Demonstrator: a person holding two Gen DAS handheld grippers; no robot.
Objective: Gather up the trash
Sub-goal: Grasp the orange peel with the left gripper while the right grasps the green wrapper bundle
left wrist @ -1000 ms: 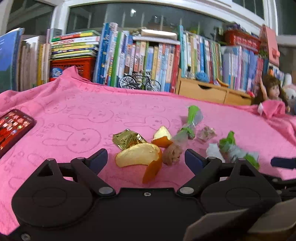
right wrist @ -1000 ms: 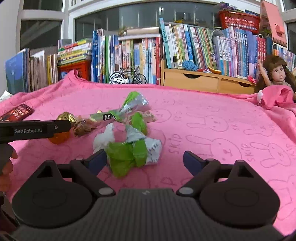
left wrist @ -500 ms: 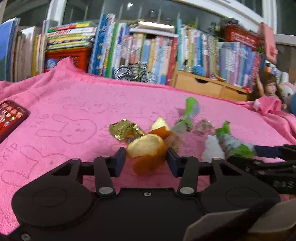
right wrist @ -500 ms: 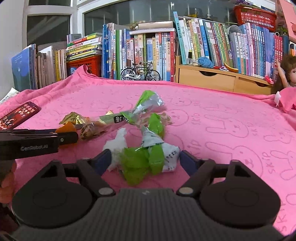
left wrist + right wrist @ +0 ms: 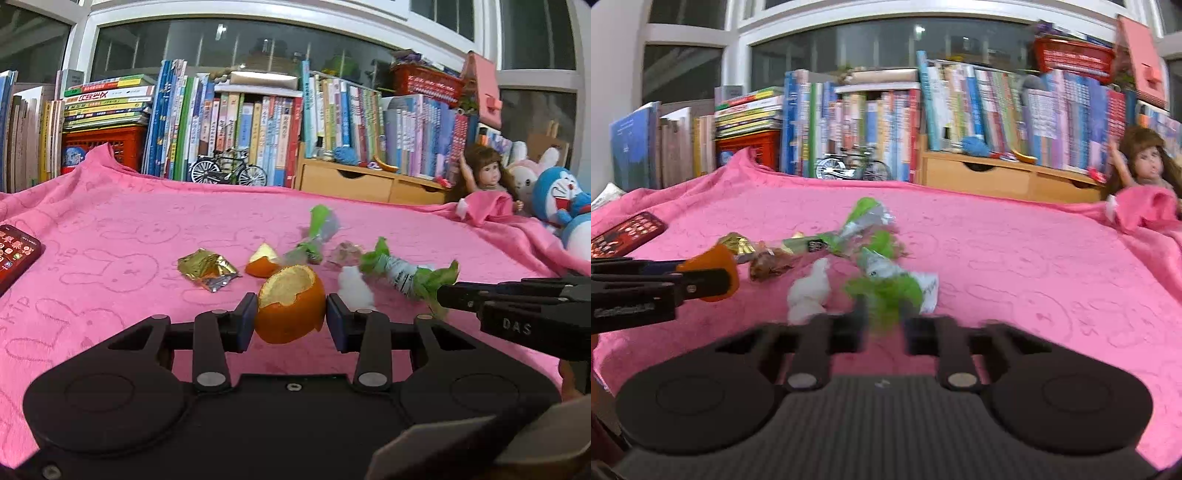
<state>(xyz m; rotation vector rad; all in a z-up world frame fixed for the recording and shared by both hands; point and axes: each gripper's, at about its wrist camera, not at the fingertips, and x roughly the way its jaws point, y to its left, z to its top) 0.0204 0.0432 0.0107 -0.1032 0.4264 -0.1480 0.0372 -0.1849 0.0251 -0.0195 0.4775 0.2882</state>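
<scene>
Left tool (image 5: 290, 319) now clamping orange peel (image 5: 291, 302), right tool (image 5: 882, 328) closing on green wrapper (image 5: 886, 291)

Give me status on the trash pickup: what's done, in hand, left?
Done: nothing visibly binned; no bin in view. In hand: left gripper has just closed on the orange peel; right gripper has just closed on the green wrapper. Left on the pink blanket: gold foil, small peel piece, white tissue, long green wrapper.
</scene>
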